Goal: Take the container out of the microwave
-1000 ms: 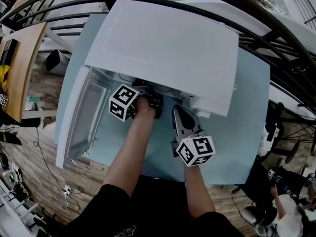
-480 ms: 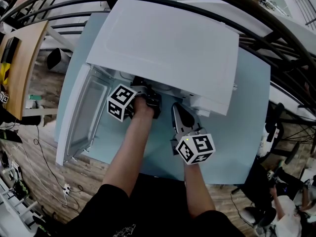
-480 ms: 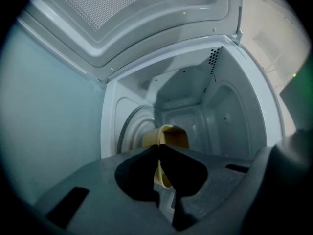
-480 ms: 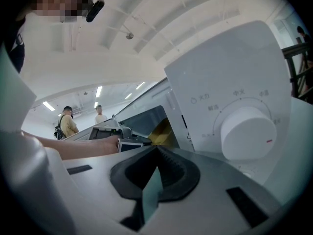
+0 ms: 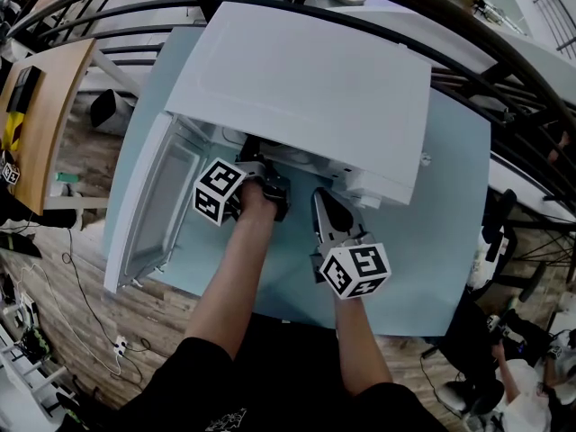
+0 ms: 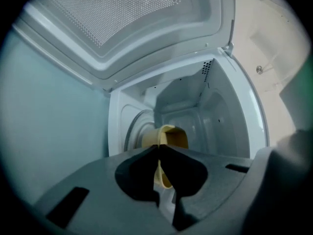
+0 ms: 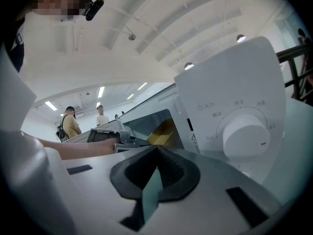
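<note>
Two grippers: we are reaching the left gripper into the microwave and holding the right gripper outside it, low over the table, facing the dial.
Container: the yellow container is sitting inside the cavity at the turntable; we cannot tell whether it is resting on it or lifted clear.
Left jaws: they are closing to a narrow slit with a strip of the container's near wall showing between them, so we are judging it pinched at the rim.
Right jaws: they are pressing together at the tips with nothing between them; only table is showing through the gap.
Door: the door is standing wide open at the left, leaving the way out free.
Handling: we are expecting a light, thin-walled cup, stiff enough to carry yet smooth, so it may be tilting or slipping in a rim pinch.
Hold: we are favouring a deep bite over the wall at the rim, and drawing it out level, low under the cavity roof.
</note>
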`<action>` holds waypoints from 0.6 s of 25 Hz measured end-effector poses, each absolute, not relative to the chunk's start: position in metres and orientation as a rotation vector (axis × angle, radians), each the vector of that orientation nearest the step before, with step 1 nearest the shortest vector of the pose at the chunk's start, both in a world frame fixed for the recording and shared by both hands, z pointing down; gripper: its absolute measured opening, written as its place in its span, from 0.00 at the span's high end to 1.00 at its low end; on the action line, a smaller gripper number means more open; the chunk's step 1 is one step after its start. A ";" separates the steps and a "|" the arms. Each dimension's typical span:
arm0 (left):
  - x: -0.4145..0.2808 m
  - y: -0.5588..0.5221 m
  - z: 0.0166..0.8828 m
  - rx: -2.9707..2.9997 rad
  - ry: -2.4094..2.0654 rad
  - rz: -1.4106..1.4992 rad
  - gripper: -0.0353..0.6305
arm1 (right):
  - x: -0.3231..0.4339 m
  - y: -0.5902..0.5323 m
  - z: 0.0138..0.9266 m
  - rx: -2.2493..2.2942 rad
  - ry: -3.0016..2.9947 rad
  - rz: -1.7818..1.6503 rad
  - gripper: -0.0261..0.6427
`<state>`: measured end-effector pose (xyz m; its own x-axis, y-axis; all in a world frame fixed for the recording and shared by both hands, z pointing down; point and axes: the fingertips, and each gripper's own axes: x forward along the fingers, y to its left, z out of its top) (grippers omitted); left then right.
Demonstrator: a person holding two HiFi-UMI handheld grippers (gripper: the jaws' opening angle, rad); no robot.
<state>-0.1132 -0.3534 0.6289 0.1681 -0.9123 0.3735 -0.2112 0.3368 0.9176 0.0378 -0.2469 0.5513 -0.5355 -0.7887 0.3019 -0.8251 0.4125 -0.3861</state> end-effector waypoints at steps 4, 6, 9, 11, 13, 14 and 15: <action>-0.118 -0.346 0.625 1.149 -1.340 -0.704 0.91 | 0.033 -0.242 0.547 1.451 -2.594 0.759 0.95; -0.119 -0.343 0.624 1.150 -1.343 -0.705 0.91 | 0.031 -0.240 0.545 1.440 -2.601 0.752 0.95; -0.122 -0.339 0.621 1.152 -1.348 -0.708 0.91 | 0.028 -0.238 0.544 1.427 -2.609 0.749 0.95; -0.124 -0.335 0.620 1.151 -1.353 -0.708 0.91 | 0.027 -0.236 0.543 1.421 -2.611 0.749 0.95; -0.126 -0.331 0.620 1.149 -1.358 -0.708 0.91 | 0.027 -0.234 0.542 1.415 -2.616 0.747 0.95; -0.127 -0.328 0.620 1.148 -1.360 -0.707 0.91 | 0.027 -0.233 0.541 1.412 -2.619 0.746 0.95; -0.127 -0.326 0.619 1.148 -1.363 -0.707 0.91 | 0.026 -0.232 0.541 1.408 -2.622 0.744 0.95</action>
